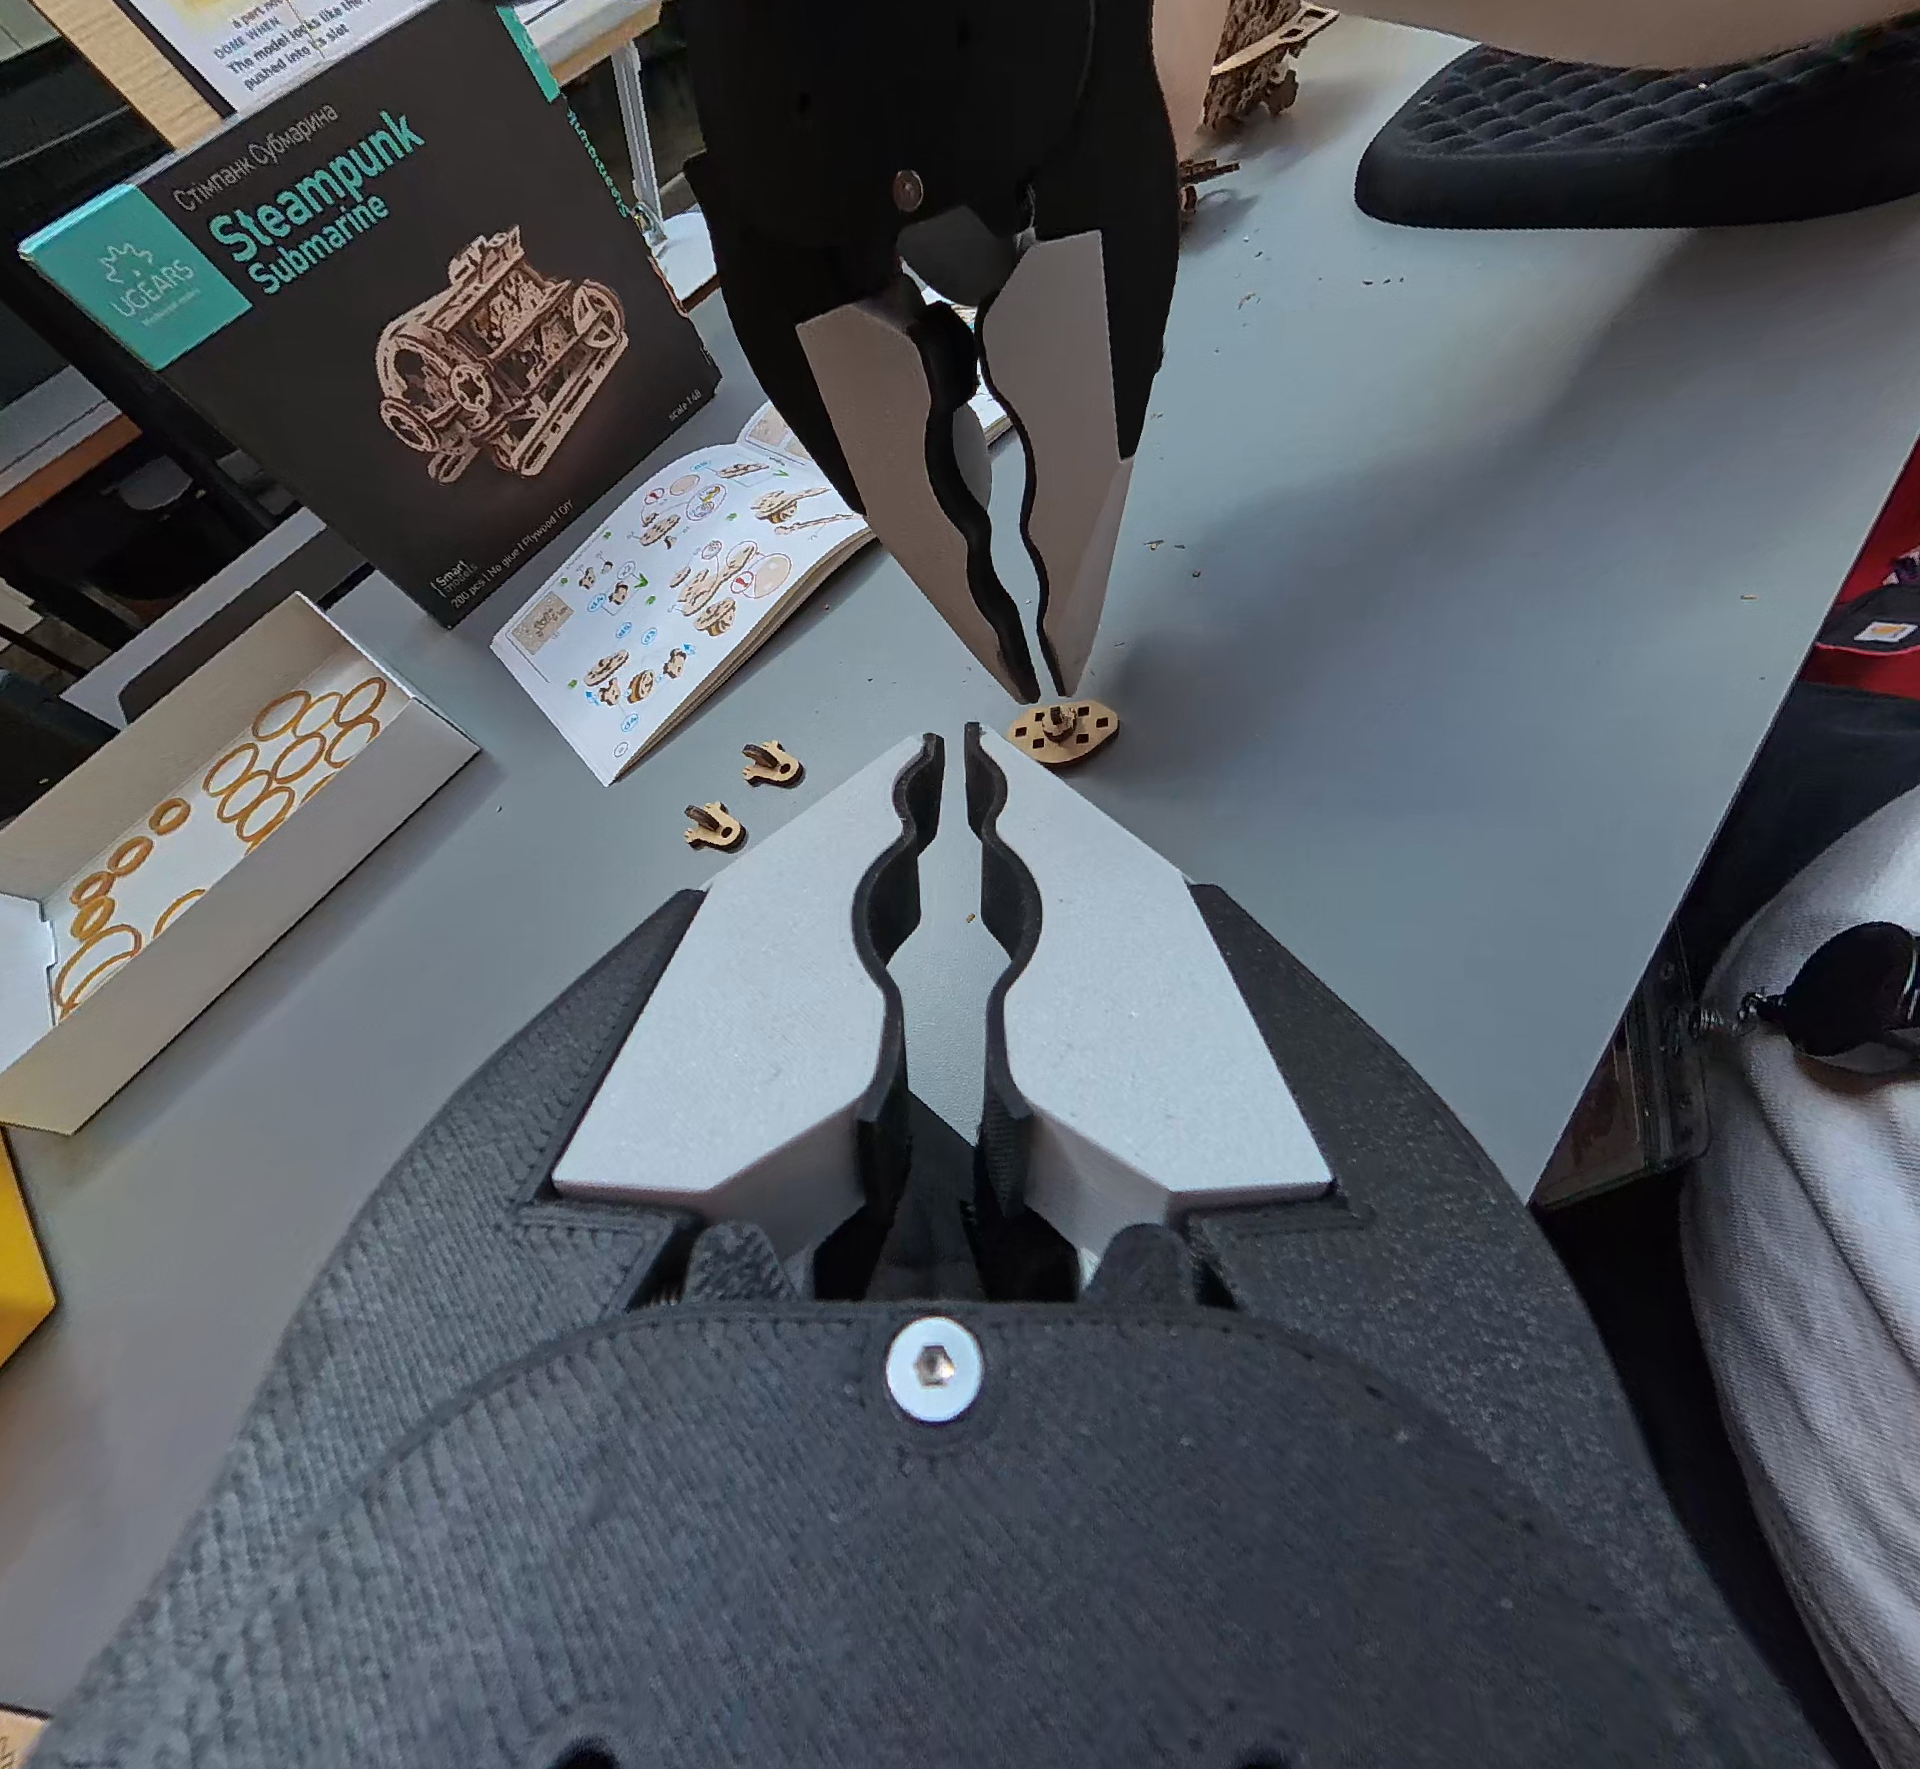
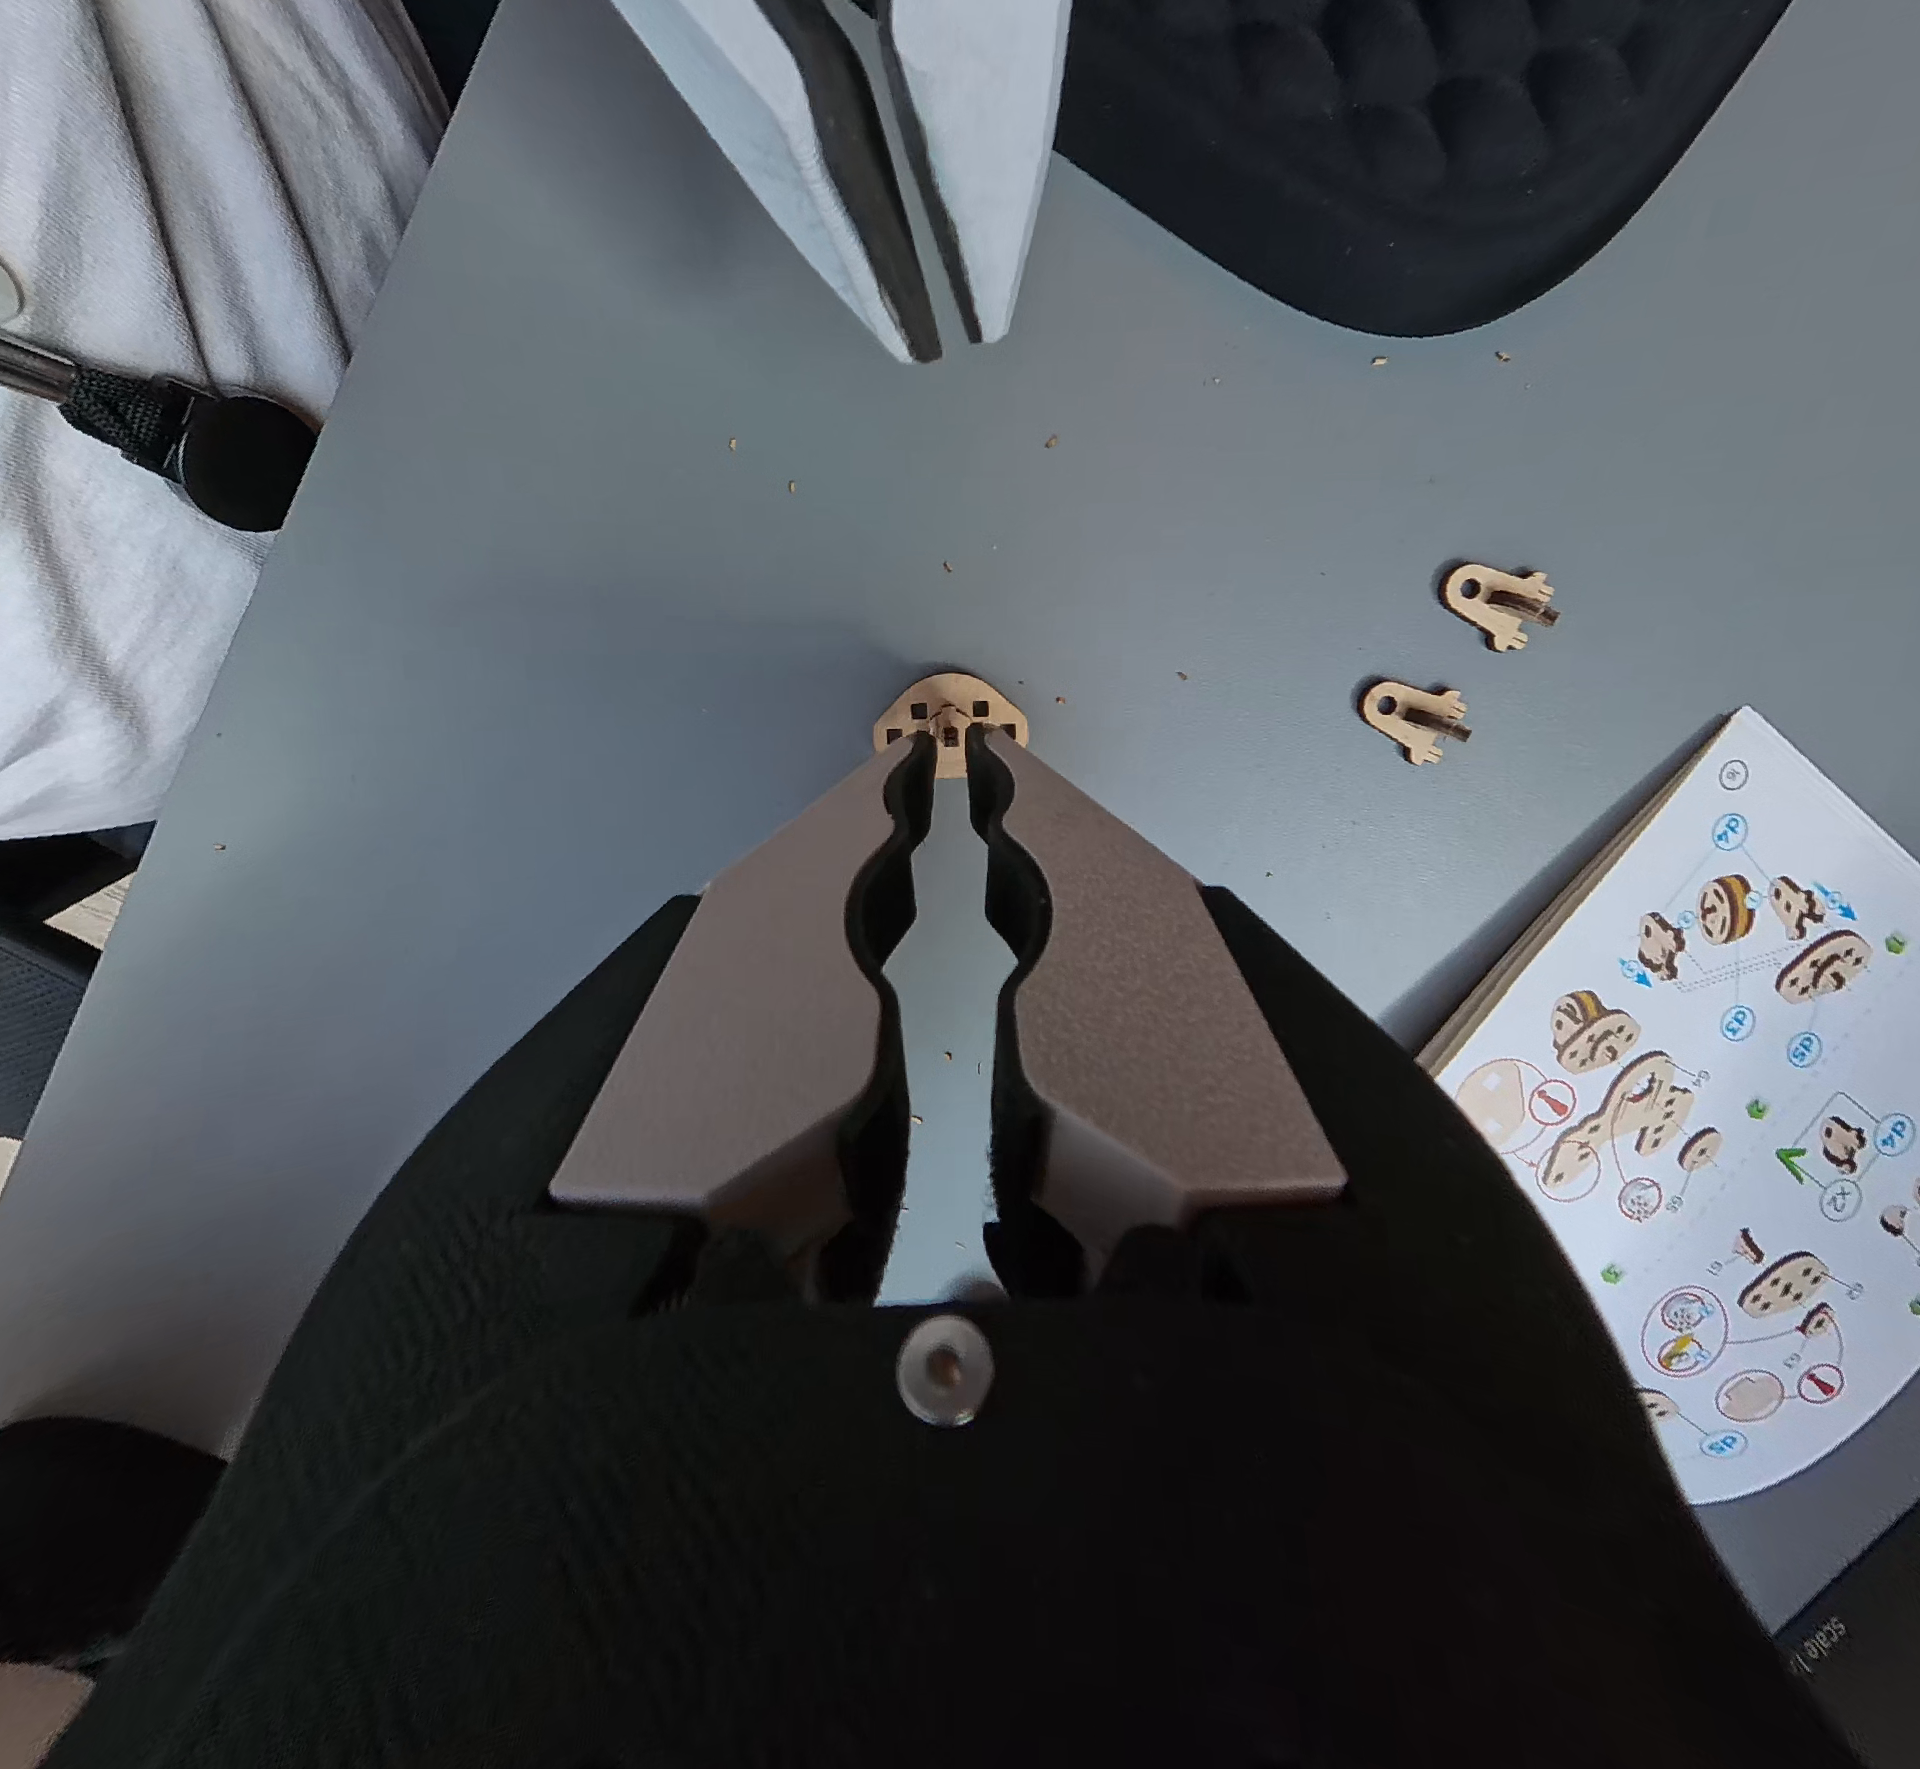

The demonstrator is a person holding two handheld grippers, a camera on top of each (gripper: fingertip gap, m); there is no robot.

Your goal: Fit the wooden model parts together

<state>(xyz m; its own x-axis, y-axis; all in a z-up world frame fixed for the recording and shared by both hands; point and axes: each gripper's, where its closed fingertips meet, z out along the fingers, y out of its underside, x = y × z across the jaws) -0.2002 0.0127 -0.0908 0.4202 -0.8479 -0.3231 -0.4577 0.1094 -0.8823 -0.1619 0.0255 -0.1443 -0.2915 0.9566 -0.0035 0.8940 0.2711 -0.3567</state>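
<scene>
1. The oval plate (image 1: 1065, 734) lies flat on the grey table (image 1: 1455, 576), with a small peg (image 1: 1058, 720) standing at its middle and square holes around it.
2. The right gripper (image 2: 948, 737) points steeply down at the plate. Its tips sit either side of the peg with only a narrow gap between them; whether they pinch the peg cannot be told.
3. In the left wrist view the same right gripper (image 1: 1042, 689) comes in from above, its tips just over the peg.
4. The left gripper (image 1: 954, 735) is low over the table, just beside the plate. Its fingers are nearly together, a thin slit at the tips, and hold nothing.
5. Two small keyed pieces (image 2: 1496, 610) (image 2: 1415, 720) lie on the table, apart from the plate, between it and the open booklet (image 2: 1714, 1096).
6. The kit box (image 1: 353, 317) stands behind the booklet; a white tray (image 1: 62, 1054) of wooden rings (image 1: 281, 763) lies beside it.
7. A black quilted pad (image 2: 1455, 88) lies on the table beyond the plate.
8. Wood crumbs (image 2: 1049, 442) dot the table.
</scene>
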